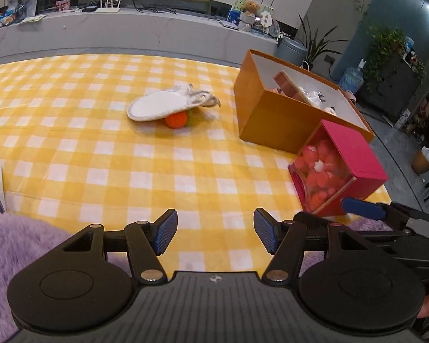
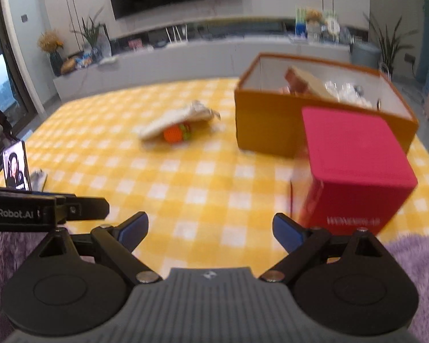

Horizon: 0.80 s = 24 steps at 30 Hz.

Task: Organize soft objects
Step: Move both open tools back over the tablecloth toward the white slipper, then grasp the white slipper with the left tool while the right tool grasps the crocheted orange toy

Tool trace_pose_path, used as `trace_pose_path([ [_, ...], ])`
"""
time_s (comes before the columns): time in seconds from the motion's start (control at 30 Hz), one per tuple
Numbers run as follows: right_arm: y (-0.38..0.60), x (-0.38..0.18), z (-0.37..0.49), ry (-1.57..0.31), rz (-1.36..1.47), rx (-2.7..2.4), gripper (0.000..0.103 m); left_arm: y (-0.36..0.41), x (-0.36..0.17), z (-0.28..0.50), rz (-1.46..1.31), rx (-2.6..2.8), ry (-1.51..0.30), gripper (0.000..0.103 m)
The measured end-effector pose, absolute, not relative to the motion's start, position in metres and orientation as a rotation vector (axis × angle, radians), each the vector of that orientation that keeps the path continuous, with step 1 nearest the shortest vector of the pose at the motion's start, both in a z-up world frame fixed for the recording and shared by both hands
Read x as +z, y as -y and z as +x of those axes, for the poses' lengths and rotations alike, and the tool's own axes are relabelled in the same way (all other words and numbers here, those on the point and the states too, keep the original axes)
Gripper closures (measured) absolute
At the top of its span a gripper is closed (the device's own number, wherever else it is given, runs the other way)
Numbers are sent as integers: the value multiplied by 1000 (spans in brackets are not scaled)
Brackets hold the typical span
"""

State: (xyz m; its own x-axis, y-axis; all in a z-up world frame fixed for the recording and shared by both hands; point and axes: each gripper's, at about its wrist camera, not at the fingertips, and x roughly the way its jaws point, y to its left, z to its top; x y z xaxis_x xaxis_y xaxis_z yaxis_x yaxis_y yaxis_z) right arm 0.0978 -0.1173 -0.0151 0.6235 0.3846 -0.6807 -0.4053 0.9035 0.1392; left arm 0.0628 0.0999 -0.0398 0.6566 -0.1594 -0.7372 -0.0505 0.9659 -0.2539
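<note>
A surface covered in a yellow-and-white checked cloth (image 1: 100,148) fills both wrist views. Near its middle lies the main loose item: a pale knitted pouch (image 1: 163,105), flat and oval, propped at a tilt on an orange knitted ball (image 1: 176,120) with something green just beside it. The pouch's long axis runs from lower left to upper right in the left wrist view. Its drawstring end points toward the far right edge of the surface and the orange box; its rounded end points toward the left edge.

Toward the far right edge stands an open orange box (image 1: 271,120) with a white lining. It already holds several things, among them a brown flat object leaning at an angle and some pale items too blurred to name. Just in front of it, near the right edge, a pink box (image 1: 357,157) sits tilted, its clear front showing red and pink soft balls inside. Whether it touches the orange box cannot be told.

Judging by this, the tidying looks partly done: some things are boxed, while the pouch, ball and green item remain out on the cloth.

The left gripper (image 1: 214,234) hovers over the near edge, jaws apart with nothing between them. The right gripper (image 2: 211,230) is likewise parted and empty, next to the pink box without clearly touching it. A purple fluffy fabric (image 1: 17,245) lies along the near edge beneath both tools. A phone (image 2: 15,170) stands at the left edge.
</note>
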Motion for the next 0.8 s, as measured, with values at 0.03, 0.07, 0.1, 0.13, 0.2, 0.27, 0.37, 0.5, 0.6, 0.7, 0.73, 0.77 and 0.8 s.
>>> trace_pose_path([
  [0.03,115,-15,99,-762,-28,453,11,-102,-40,65,-258,-61,-852,31],
  [0.07,112,-15,101,-752,-26,455,11,-105,-40,67,-254,-61,-848,31],
  [0.1,109,-15,104,-748,-23,457,11,-108,-40,70,-250,-62,-845,31],
  [0.13,106,-16,107,-745,-20,461,11,-111,-39,73,-248,-62,-842,31],
  [0.2,101,-20,113,-744,-20,462,11,-116,-38,80,-236,-62,-839,31],
  [0.27,94,-23,121,-741,-35,461,11,-118,-37,89,-200,-62,-836,31],
  [0.37,85,-26,137,-743,-67,468,15,-122,-38,107,-153,-63,-846,32],
  [0.5,79,-29,164,-781,-44,479,20,-133,-41,129,-175,-59,-877,32],
  [0.6,71,-33,179,-779,-60,496,24,-140,-44,143,-179,-38,-885,33],
  [0.7,57,-39,194,-778,-100,521,26,-145,-47,158,-157,-24,-901,33],
  [0.73,53,-40,198,-780,-107,529,27,-144,-48,164,-132,-20,-912,33],
  [0.77,49,-42,203,-779,-113,538,28,-144,-50,168,-109,-19,-922,33],
  [0.8,46,-42,207,-775,-120,544,29,-145,-52,174,-87,-21,-927,33],
])
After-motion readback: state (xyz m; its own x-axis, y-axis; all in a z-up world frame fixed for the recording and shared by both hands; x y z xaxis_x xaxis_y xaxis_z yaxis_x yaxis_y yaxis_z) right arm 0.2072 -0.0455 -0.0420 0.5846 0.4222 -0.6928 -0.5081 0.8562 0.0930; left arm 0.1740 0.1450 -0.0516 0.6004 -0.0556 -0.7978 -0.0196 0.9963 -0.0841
